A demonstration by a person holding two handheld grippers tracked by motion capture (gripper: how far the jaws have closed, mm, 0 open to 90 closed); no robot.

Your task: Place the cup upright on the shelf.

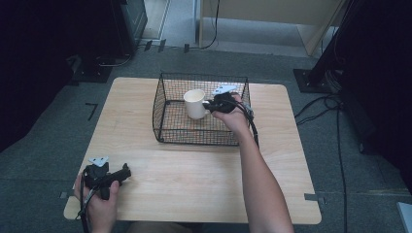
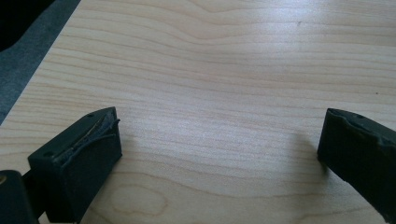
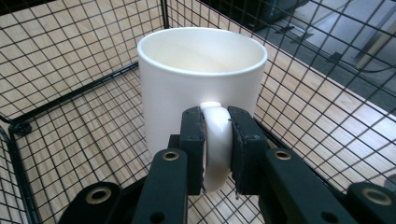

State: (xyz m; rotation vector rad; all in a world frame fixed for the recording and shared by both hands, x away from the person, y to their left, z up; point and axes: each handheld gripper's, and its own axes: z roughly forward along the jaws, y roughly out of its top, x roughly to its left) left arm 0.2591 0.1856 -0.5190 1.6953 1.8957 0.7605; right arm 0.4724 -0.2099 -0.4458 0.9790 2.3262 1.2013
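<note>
Forearms and hands enter the high view at six o'clock. Left gripper: low on the wooden table, near its seven o'clock corner, gripped in the person's left hand. Right gripper: held over the wire basket, which stands on the far half of the table, toward twelve o'clock. White mug: upright inside the basket, near its middle, at nine o'clock from the right gripper and touching its tip. Right hand: at the basket's three o'clock side.

Left gripper view. Two black jaws rise from seven and four o'clock, standing wide apart; bare table wood between them, nothing held: released.

Right gripper view. Right gripper: jaws close together, one on either side of the mug's handle, pads against its flanks: grasping the handle. Mug: upright, mouth open toward twelve o'clock, interior pale and without visible contents. Basket mesh surrounds it, with its floor grid beneath.
</note>
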